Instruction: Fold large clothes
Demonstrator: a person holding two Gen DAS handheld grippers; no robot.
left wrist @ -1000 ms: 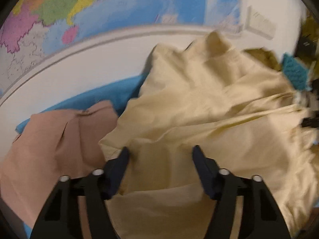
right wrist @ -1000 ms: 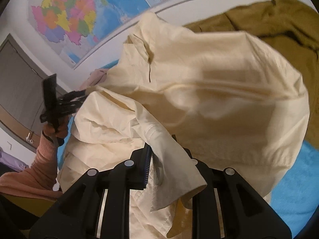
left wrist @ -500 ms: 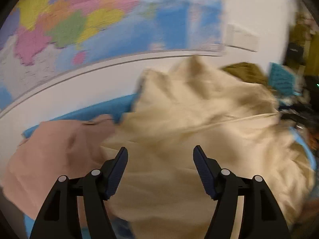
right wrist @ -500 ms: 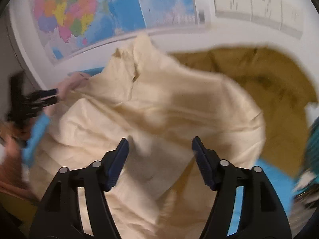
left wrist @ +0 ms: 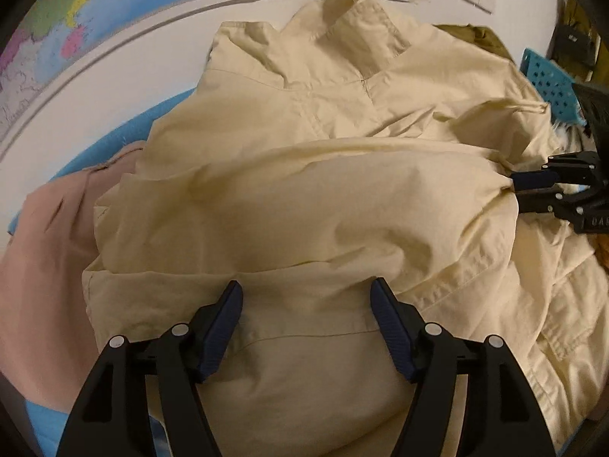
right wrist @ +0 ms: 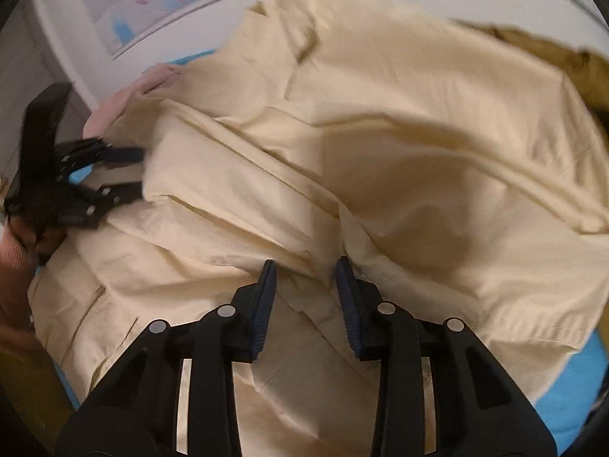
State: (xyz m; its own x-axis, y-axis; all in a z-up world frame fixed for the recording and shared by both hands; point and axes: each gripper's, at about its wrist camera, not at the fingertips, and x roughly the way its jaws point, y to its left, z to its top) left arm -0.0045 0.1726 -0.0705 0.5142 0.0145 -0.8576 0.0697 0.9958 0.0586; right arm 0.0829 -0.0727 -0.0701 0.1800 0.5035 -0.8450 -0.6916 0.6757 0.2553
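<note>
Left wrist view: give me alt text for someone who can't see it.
A crumpled cream cotton shirt, collar toward the wall, fills the view on a blue surface. The left gripper hovers open over its near hem; the right gripper meets the right edge.

A cream shirt (right wrist: 380,144) lies rumpled over a blue cover (right wrist: 571,388). The right gripper (right wrist: 306,278) has just been closing, its jaws still apart over a fold. The left gripper (right wrist: 133,171) reaches the shirt's far edge.
</note>
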